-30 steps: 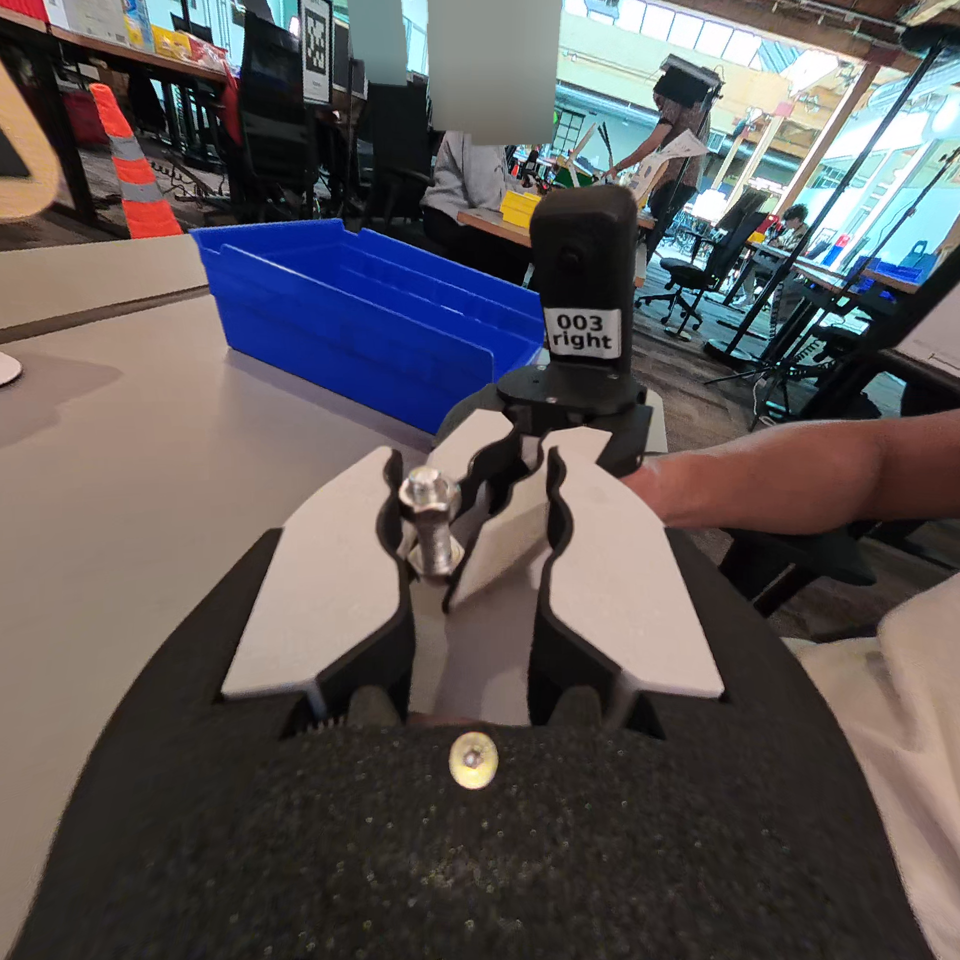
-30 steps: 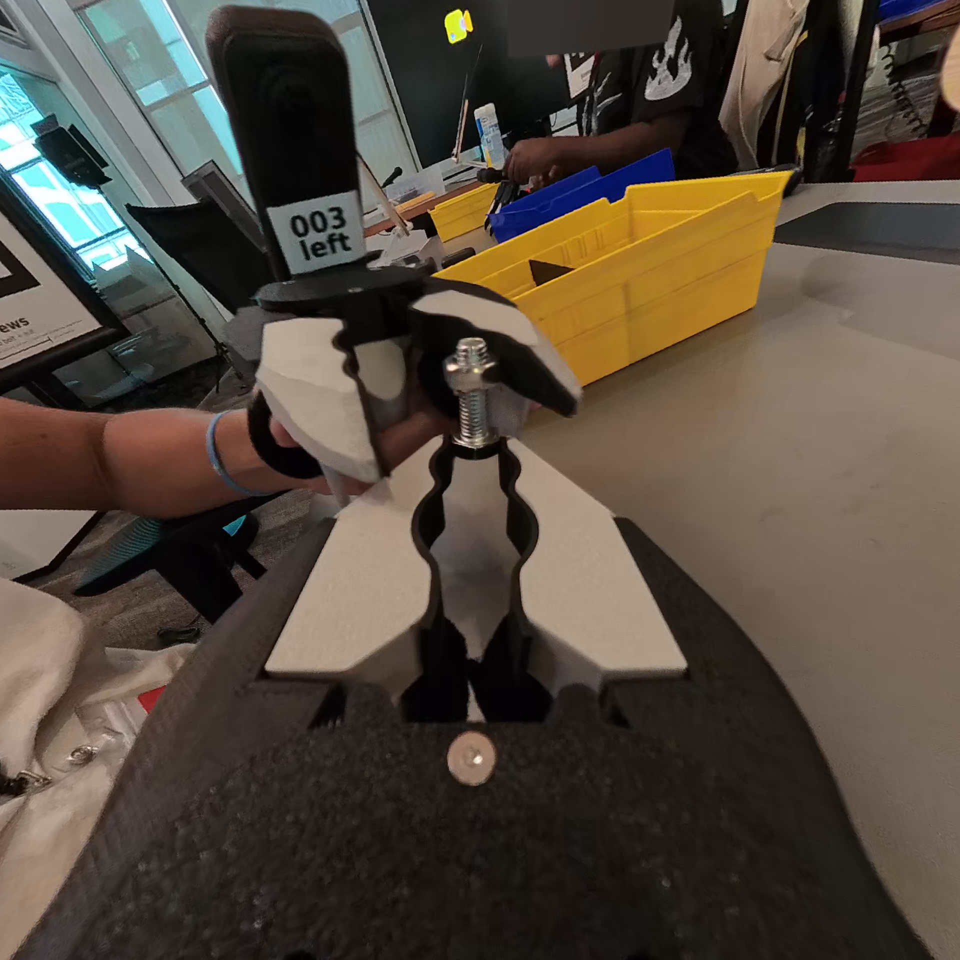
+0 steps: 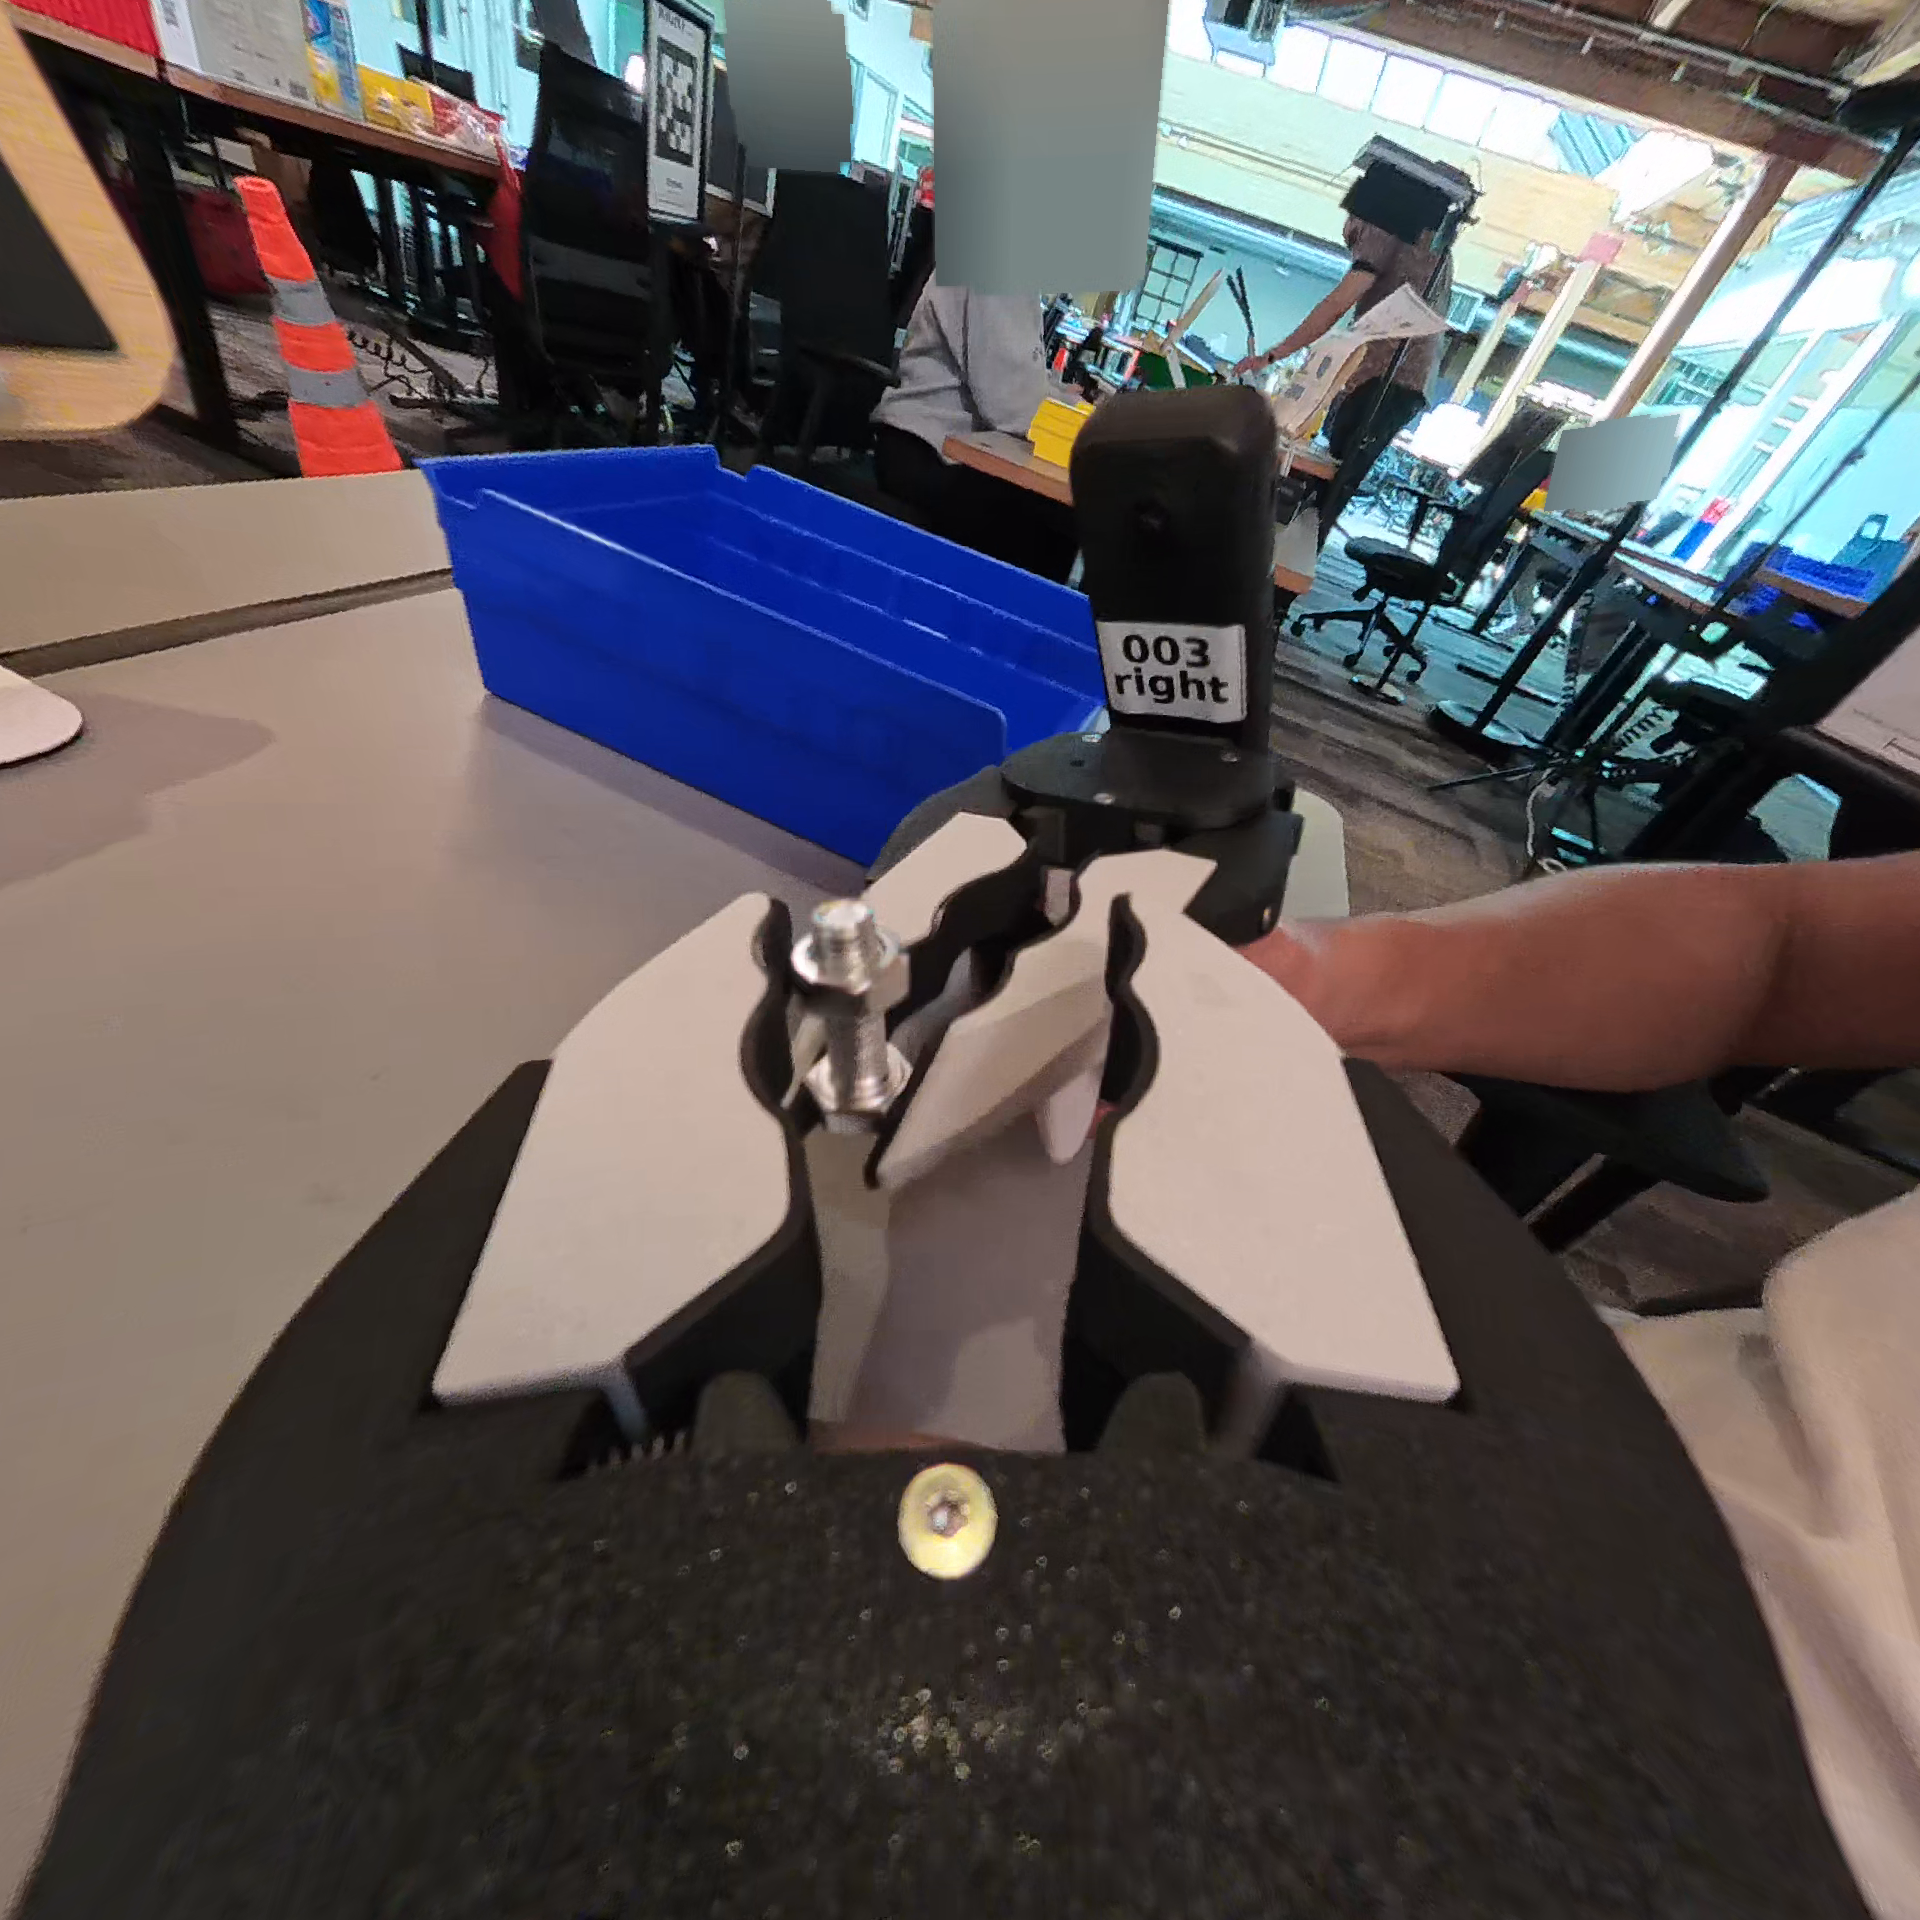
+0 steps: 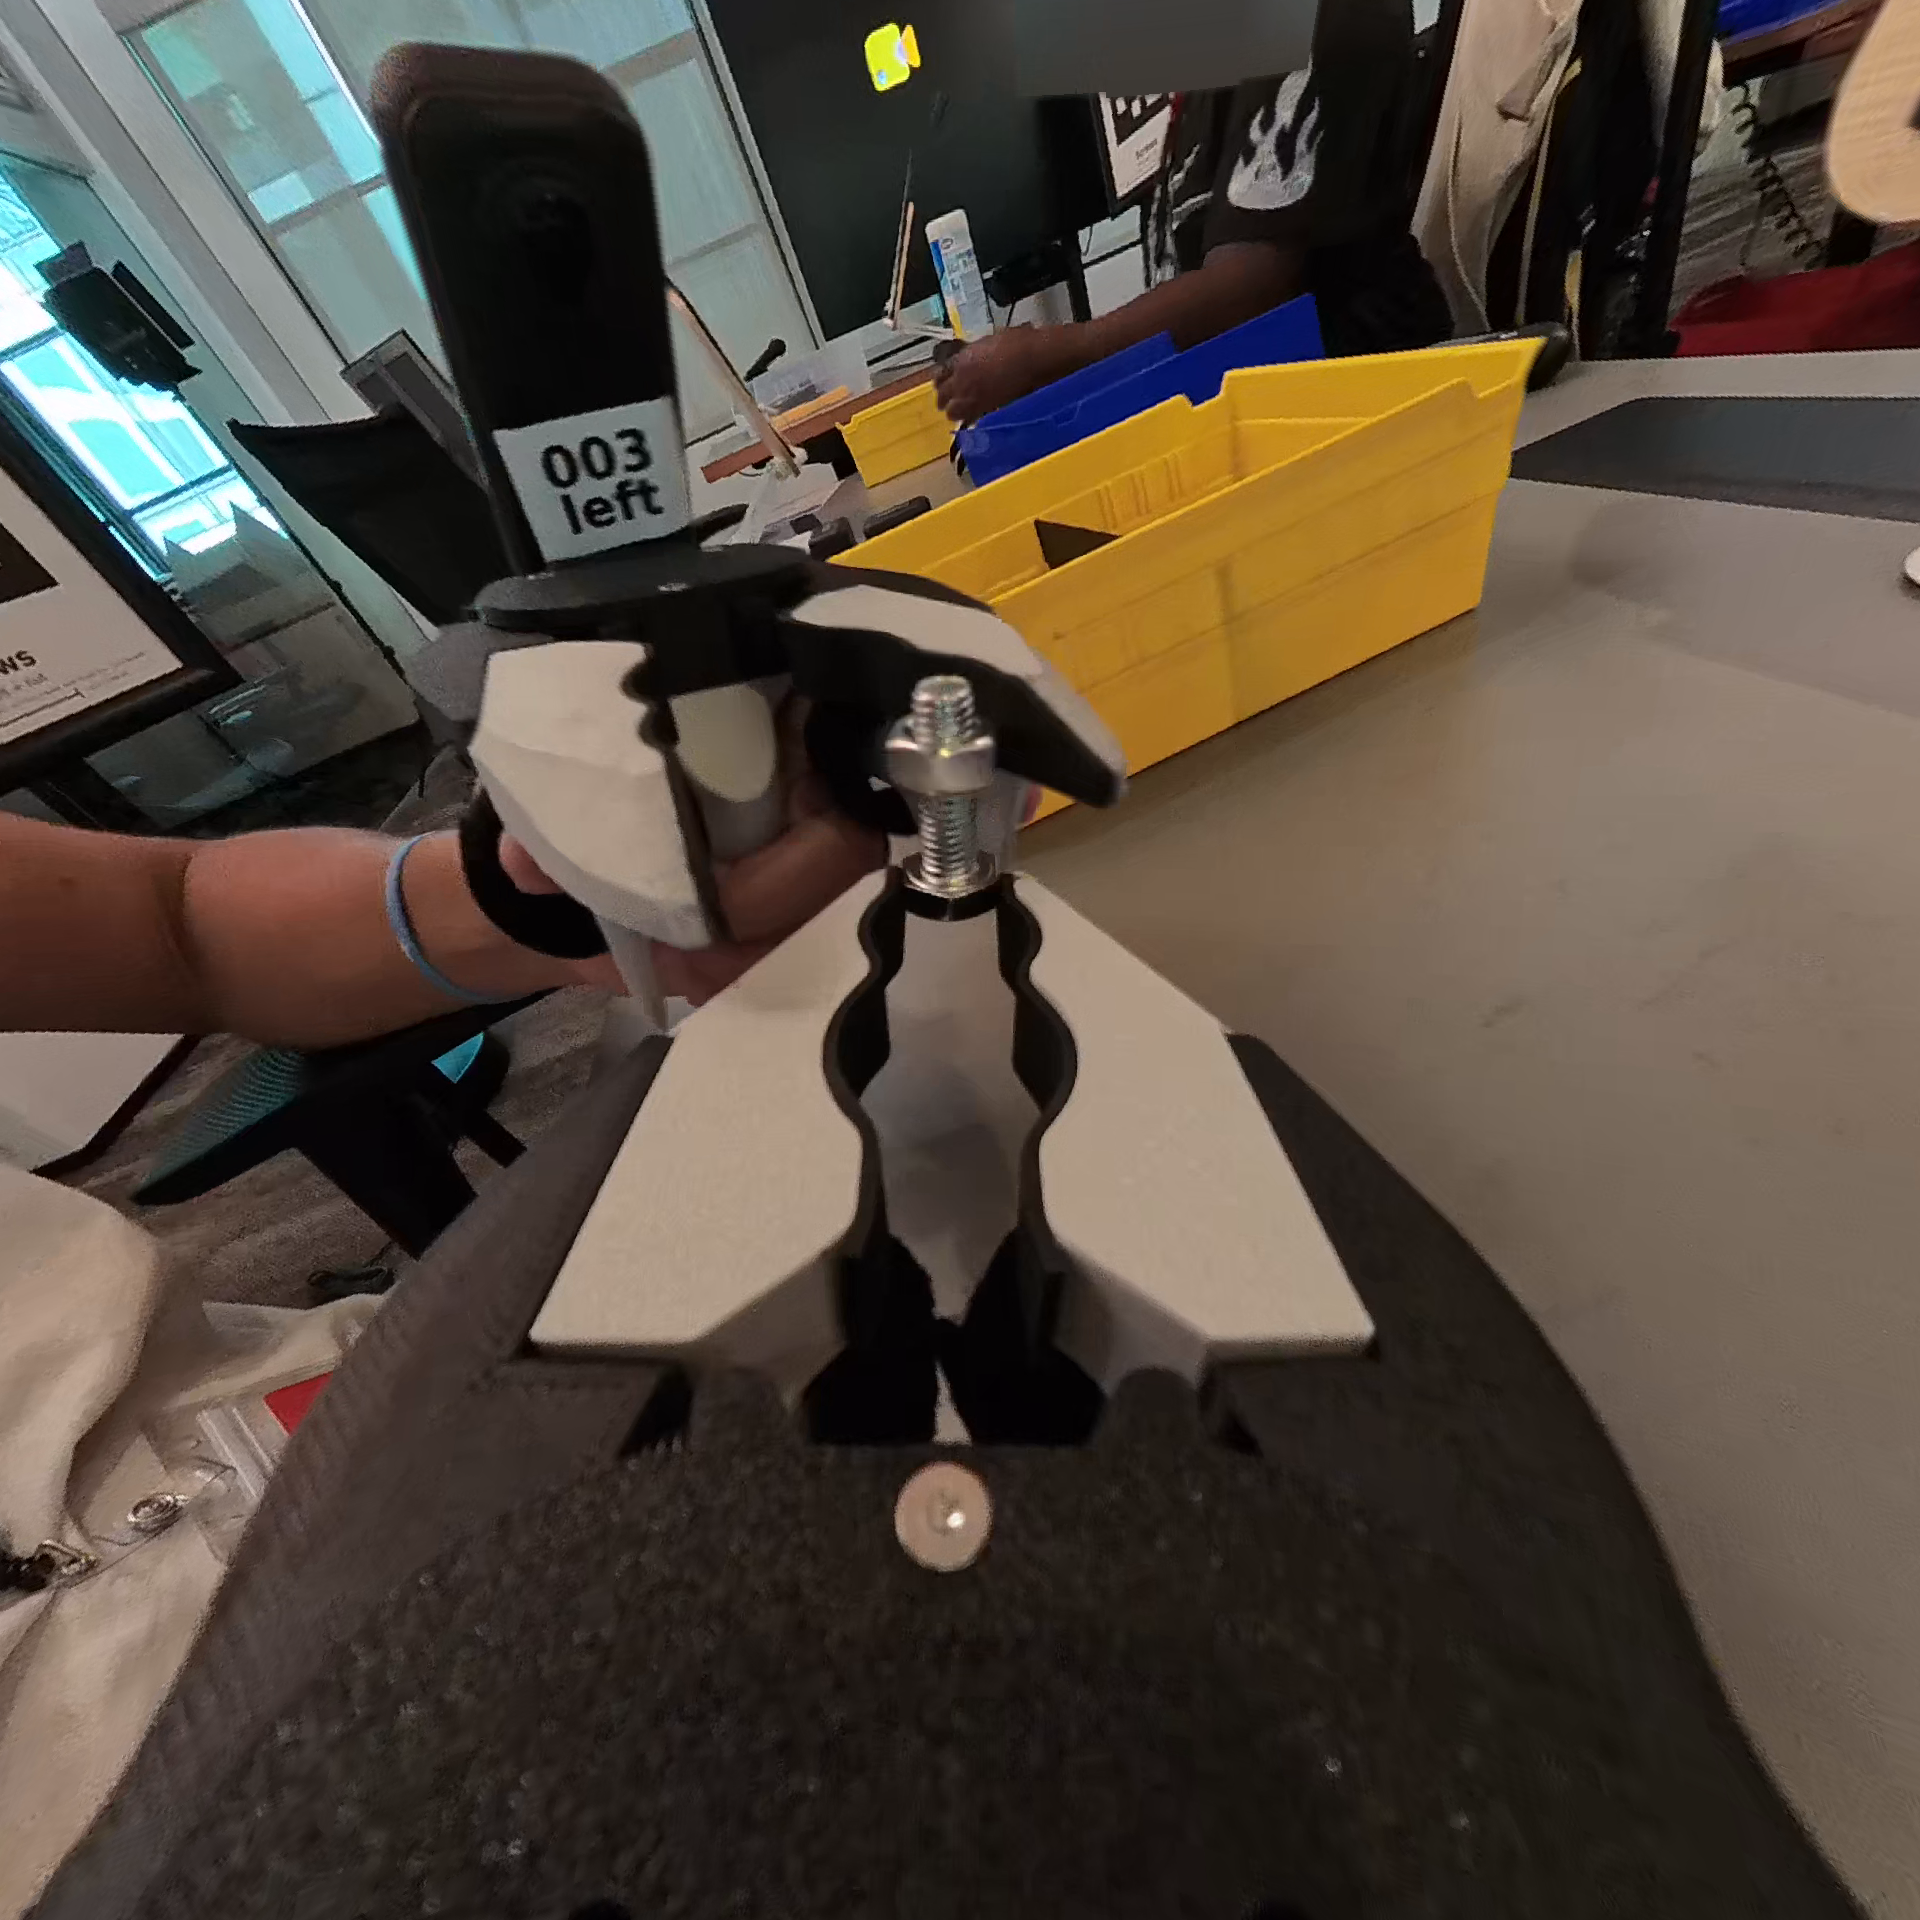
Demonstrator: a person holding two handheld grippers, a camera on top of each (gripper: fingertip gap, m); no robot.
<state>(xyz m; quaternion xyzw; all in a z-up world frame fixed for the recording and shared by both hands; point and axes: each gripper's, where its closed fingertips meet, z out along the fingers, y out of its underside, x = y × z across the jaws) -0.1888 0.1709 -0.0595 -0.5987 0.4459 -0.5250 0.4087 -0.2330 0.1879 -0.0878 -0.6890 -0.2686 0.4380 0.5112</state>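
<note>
Item 1, far left of the left wrist view: orange traffic cone with grey bands, standing on the floor beyond the grey surface.

Item 2: blue bin, long and open-topped, resting on the surface behind both grippers.

Item 3: left gripper. Fingers spread wide, white-faced with black wavy inner edges. The bolt lies just inside its left finger; whether that finger touches it cannot be told. Its right finger stands well apart from the bolt. The right gripper's fingers reach into the gap between them.

Item 4: silver bolt, threaded, with a hex nut near its upper end. In the right wrist view the bolt stands upright, its lower end at the right gripper's fingertips.

Item 5: right gripper. Fingers drawn close, pinching the bolt's head between the two tips. Held by a hand and forearm entering from the right; a black camera post with a white label rises from it.

Item 6, right wrist view: yellow bin with inner dividers, on the surface to the right of the left gripper.
</note>
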